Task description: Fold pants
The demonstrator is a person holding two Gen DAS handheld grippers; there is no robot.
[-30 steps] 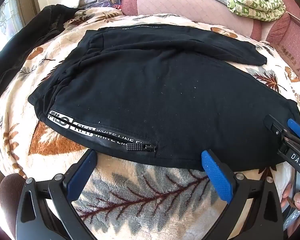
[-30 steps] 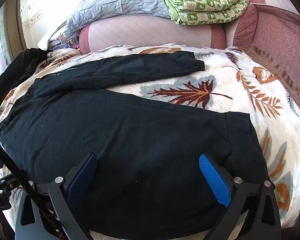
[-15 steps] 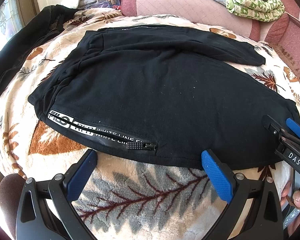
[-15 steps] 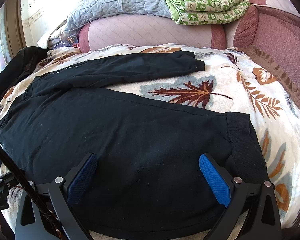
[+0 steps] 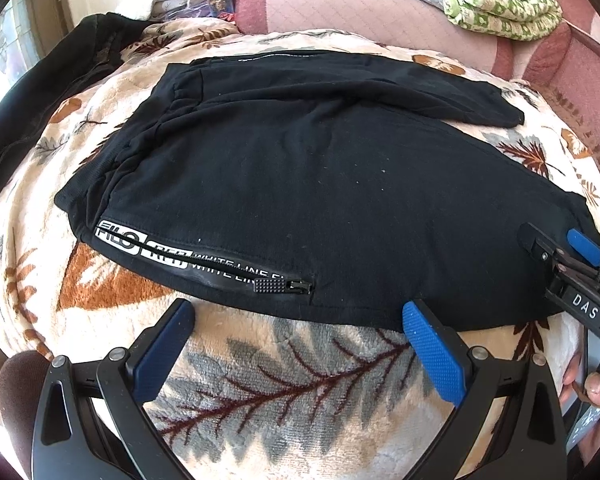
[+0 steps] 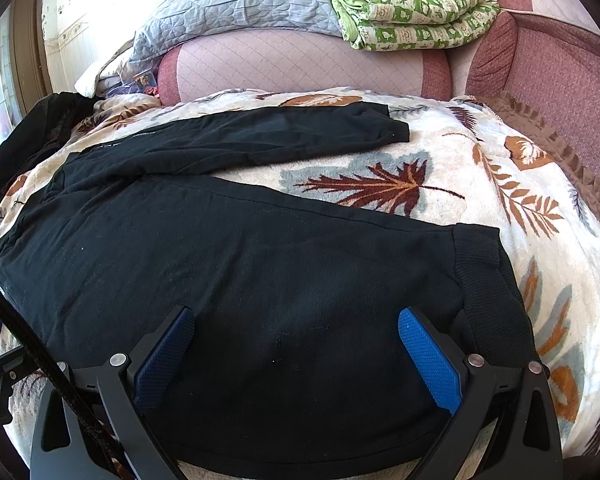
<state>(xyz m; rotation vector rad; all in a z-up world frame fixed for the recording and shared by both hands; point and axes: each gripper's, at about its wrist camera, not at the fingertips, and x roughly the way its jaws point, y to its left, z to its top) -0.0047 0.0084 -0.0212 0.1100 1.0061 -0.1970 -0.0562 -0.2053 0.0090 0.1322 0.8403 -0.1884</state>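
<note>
Both wrist views look low across the pants (image 5: 320, 184) (shared).

White lettering along the zip pocket of the black pants (image 5: 320, 184), partly readable as "FILO", "RED" and "WHITE LINE", white letters "DAS" on the right gripper (image 5: 556, 252) body

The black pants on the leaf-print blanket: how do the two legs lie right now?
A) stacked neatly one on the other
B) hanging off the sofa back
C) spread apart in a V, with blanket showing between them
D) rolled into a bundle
C: the black pants have their legs splayed apart, and the leaf-print blanket shows between them.
</note>
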